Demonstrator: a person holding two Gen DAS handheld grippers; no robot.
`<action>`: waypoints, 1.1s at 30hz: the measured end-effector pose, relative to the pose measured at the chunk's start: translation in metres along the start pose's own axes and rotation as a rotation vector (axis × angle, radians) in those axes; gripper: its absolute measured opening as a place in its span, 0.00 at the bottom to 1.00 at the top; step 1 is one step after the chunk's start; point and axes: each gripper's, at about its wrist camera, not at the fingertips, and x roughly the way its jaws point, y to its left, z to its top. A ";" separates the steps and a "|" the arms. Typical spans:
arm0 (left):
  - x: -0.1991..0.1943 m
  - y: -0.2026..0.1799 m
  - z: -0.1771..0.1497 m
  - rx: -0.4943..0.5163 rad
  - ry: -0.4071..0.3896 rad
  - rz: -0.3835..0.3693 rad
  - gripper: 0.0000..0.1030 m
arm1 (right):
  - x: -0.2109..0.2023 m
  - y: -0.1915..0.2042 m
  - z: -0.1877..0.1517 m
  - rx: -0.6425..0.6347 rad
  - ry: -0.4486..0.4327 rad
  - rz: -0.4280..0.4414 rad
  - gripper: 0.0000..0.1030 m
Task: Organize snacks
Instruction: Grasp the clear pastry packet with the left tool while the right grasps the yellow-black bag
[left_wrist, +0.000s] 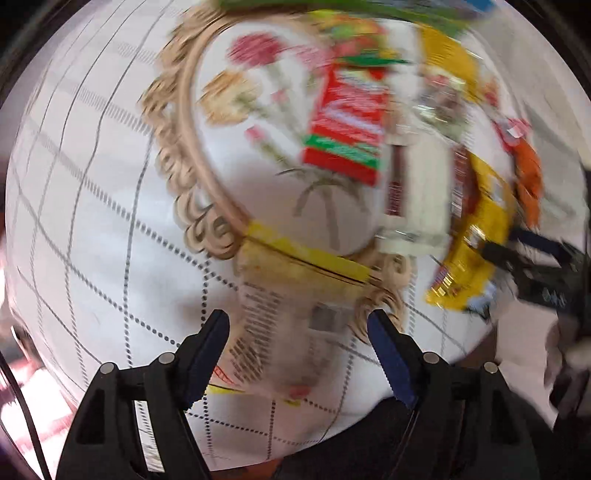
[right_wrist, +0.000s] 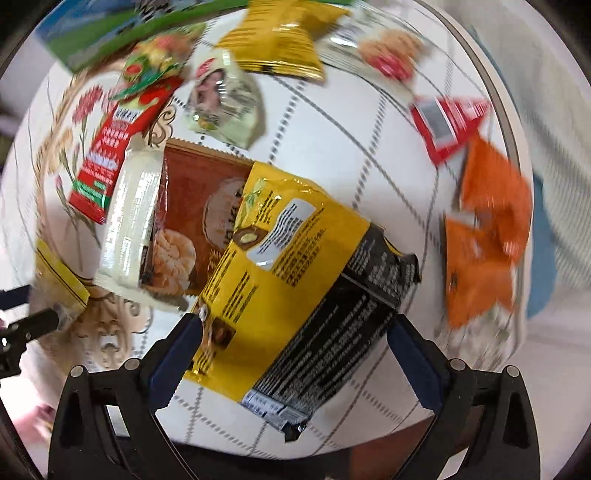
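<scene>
**Yellow packets under both grippers, tray half filled**

Blue-padded, the left gripper (left_wrist: 297, 326) pointed down at a pale packet with a yellow edge (left_wrist: 291, 314) that lay half on the tablecloth (left_wrist: 92, 229) and half over the scrolled rim of the floral tray (left_wrist: 184, 122). The jaws stood apart on either side of the packet's printed end; the picture was too blurred to say whether the pads touched it.

Likewise pointing down, the right gripper (right_wrist: 295, 332) straddled a yellow-and-black packet (right_wrist: 295, 266). Its jaws stood wide, one fingertip at the packet's yellow edge and the other beside its black end. Contact could not be told.

Beyond that packet lay a brown biscuit packet (right_wrist: 201, 192), partly covered by it, with a white wrapped bar (right_wrist: 129, 218) alongside and overlapping the tray's edge. A red-and-green packet (right_wrist: 107, 155) lay on the tray.

Farther out, on the cloth: a pale green bag (right_wrist: 227, 99), a yellow bag (right_wrist: 280, 40), two orange packets (right_wrist: 487, 236) at the right edge, and a red packet (right_wrist: 447, 118) above them. A green-and-blue package (right_wrist: 122, 33) lay at the far left rim of view, blurred.
</scene>
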 end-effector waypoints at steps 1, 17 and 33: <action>-0.003 -0.008 -0.002 0.059 0.004 0.010 0.74 | 0.006 -0.005 0.002 0.017 0.000 0.020 0.99; 0.045 0.043 0.032 -0.248 0.039 0.163 0.64 | 0.058 -0.042 0.029 0.039 0.013 -0.025 0.92; 0.075 0.044 -0.003 -0.264 0.028 0.151 0.43 | 0.071 -0.065 0.031 0.038 0.011 -0.011 0.85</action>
